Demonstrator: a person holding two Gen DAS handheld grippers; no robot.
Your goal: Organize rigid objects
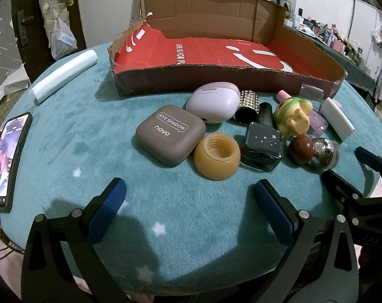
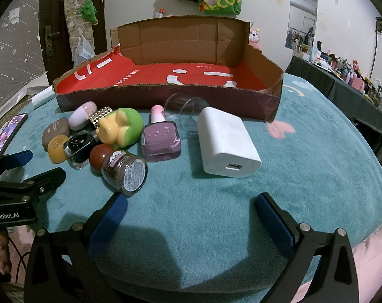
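Observation:
A cluster of small rigid objects lies on the teal blanket in front of a cardboard box (image 1: 203,80) (image 2: 165,96) lined in red. Among them are a brown eye-shadow case (image 1: 170,133) (image 2: 55,130), an amber round cap (image 1: 217,156) (image 2: 56,149), a lilac oval case (image 1: 214,101), a black star bottle (image 1: 262,149) (image 2: 81,145), a yellow-green toy (image 1: 293,116) (image 2: 121,126), a glitter jar (image 2: 125,171) (image 1: 326,152), a purple polish bottle (image 2: 160,139) and a white charger (image 2: 227,141) (image 1: 337,118). My left gripper (image 1: 189,194) is open, short of the amber cap. My right gripper (image 2: 191,204) is open, short of the charger.
A phone (image 1: 6,164) with a lit screen lies at the left edge of the blanket. A white roll (image 1: 64,75) rests at the back left. A clear cup (image 2: 188,113) lies against the box front. Shelves crowded with small items stand far right.

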